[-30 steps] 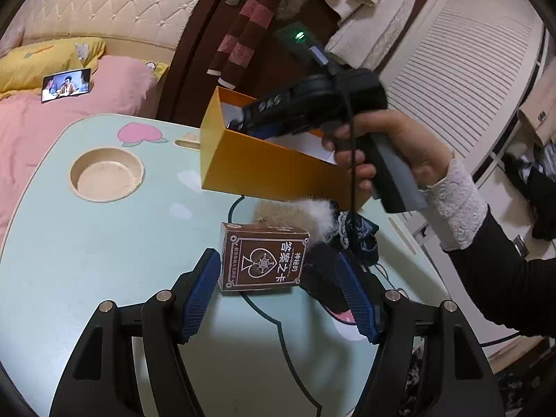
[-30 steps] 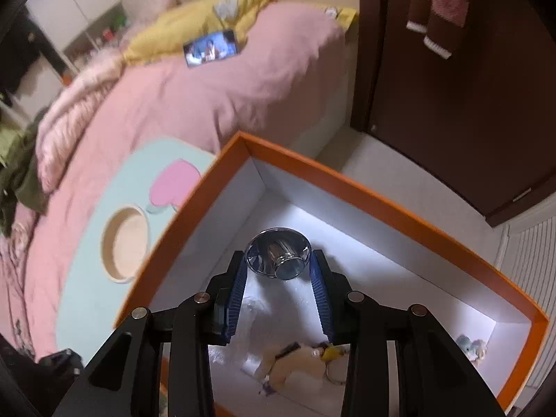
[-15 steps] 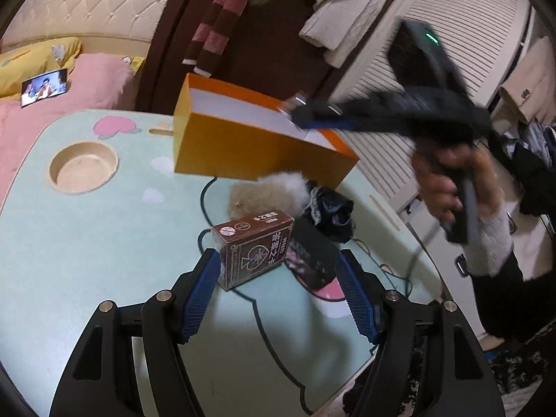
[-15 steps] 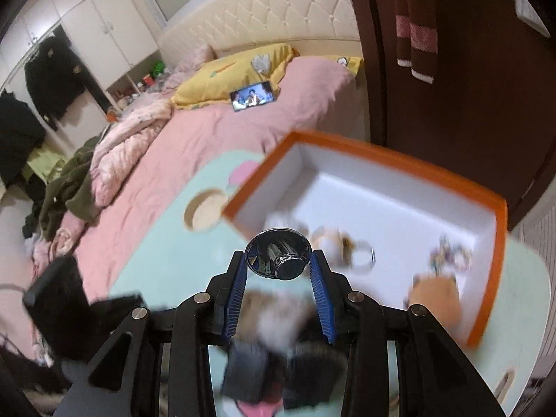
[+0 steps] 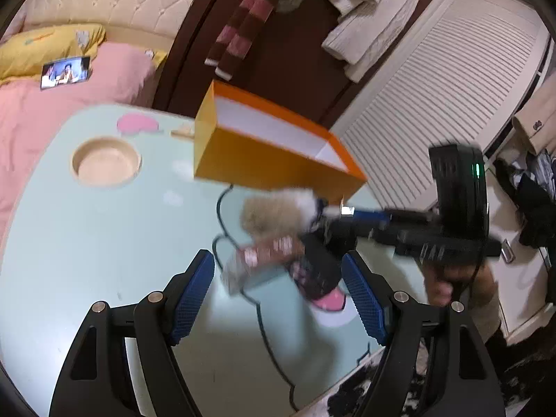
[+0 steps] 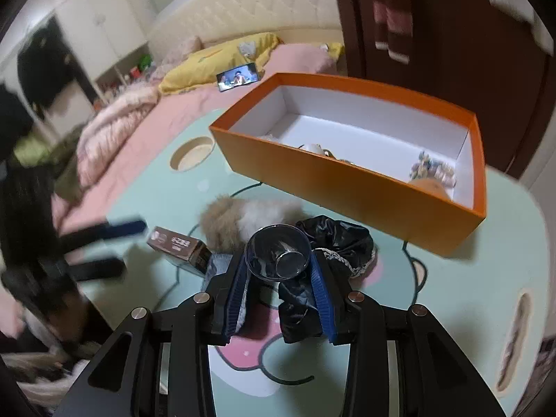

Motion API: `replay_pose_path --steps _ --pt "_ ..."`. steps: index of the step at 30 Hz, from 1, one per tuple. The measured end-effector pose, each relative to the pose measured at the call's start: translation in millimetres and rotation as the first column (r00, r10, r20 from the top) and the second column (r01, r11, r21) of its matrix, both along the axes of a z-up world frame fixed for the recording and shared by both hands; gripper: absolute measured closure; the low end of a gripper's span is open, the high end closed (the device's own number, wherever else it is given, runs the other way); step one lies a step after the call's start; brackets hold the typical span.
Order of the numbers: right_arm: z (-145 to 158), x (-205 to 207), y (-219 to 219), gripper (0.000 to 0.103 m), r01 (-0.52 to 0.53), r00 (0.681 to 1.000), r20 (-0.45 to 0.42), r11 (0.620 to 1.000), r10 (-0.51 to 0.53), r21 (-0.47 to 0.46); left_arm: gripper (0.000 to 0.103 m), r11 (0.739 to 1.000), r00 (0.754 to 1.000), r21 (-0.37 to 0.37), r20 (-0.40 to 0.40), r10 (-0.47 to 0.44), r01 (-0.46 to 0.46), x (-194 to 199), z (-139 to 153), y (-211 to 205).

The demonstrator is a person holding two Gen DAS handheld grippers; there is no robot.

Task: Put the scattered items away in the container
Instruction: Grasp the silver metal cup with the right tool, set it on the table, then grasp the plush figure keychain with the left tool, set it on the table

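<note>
1. I am holding the right gripper (image 6: 278,290) above the pale green table (image 6: 451,312), its blue pads pinching a small shiny metal cup (image 6: 278,257). The right wrist view alone is showing this cup face-on; in the left wrist view it is appearing only as a small bright glint at the tips of the right gripper (image 5: 342,211).

2. I am keeping the left gripper (image 5: 278,295) low over the table (image 5: 87,243) with its jaws spread wide and nothing between the pads. In the right wrist view the left gripper (image 6: 114,246) is showing as two blurred dark fingers, set apart, at the left.

3. The orange box (image 6: 347,177) is standing on the far part of the table. Only the right wrist view is looking into its white interior, where several small items are lying along the near wall and in the right corner; I cannot tell what they are. The left wrist view is showing the orange box (image 5: 271,163) mostly from outside.

4. The scattered items are lying in front of the box:
   - a fluffy beige pom-pom (image 6: 239,219), nearest the box;
   - a brown card pack (image 6: 180,246), to its left, just beside it;
   - a black lace-trimmed cloth (image 6: 340,243), under the right gripper.

5. In the left wrist view the pom-pom (image 5: 274,212) and card pack (image 5: 264,257) are blurred.
</note>
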State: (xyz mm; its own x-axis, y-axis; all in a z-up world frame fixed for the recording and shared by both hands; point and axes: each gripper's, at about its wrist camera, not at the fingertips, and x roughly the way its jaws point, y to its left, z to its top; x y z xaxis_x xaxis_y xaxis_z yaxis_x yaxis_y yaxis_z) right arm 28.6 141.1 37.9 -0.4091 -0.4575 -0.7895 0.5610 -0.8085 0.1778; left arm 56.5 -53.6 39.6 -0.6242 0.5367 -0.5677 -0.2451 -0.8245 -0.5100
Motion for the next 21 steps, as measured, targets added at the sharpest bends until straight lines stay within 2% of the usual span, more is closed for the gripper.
replay_pose_path --steps 4,6,8,11,14,16,18,20,21 --pt "-6 11 -5 0.067 -0.056 0.996 -0.061 0.998 0.058 0.042 0.027 1.000 1.000 -0.020 -0.024 0.005 -0.005 -22 24 0" --pt "-8 10 -4 0.060 -0.050 0.997 -0.061 0.998 0.053 0.038 0.027 0.999 1.000 -0.039 -0.012 0.006 -0.006 -40 37 5" --pt "-7 8 0 0.054 -0.034 0.998 -0.049 0.999 0.034 -0.001 0.027 0.997 1.000 -0.077 0.011 0.001 0.000 -59 49 13" --pt "-5 6 12 0.054 0.018 1.000 -0.023 0.994 -0.020 -0.107 0.027 0.983 0.997 -0.184 0.072 -0.002 0.015 -93 62 35" --pt "-3 5 26 0.053 0.081 0.996 -0.021 0.978 -0.087 -0.192 0.027 0.972 0.989 -0.224 0.146 -0.033 0.066 -132 67 60" --pt "-3 5 34 0.053 0.103 0.994 -0.004 0.964 -0.108 -0.243 0.028 0.964 0.976 -0.244 0.208 -0.059 0.110 -156 62 77" --pt "-6 4 40 0.053 0.115 0.993 0.019 0.955 -0.115 -0.275 0.038 0.944 0.954 -0.292 0.293 -0.064 0.153 -180 50 93" --pt "-7 2 44 0.053 0.119 0.993 0.029 0.953 -0.115 -0.279 0.047 0.922 0.915 -0.326 0.399 -0.065 0.208 -205 31 108" --pt "-6 2 46 0.053 0.123 0.992 0.028 0.952 -0.119 -0.279 0.047 0.917 0.896 -0.327 0.440 -0.068 0.230 -214 22 112"
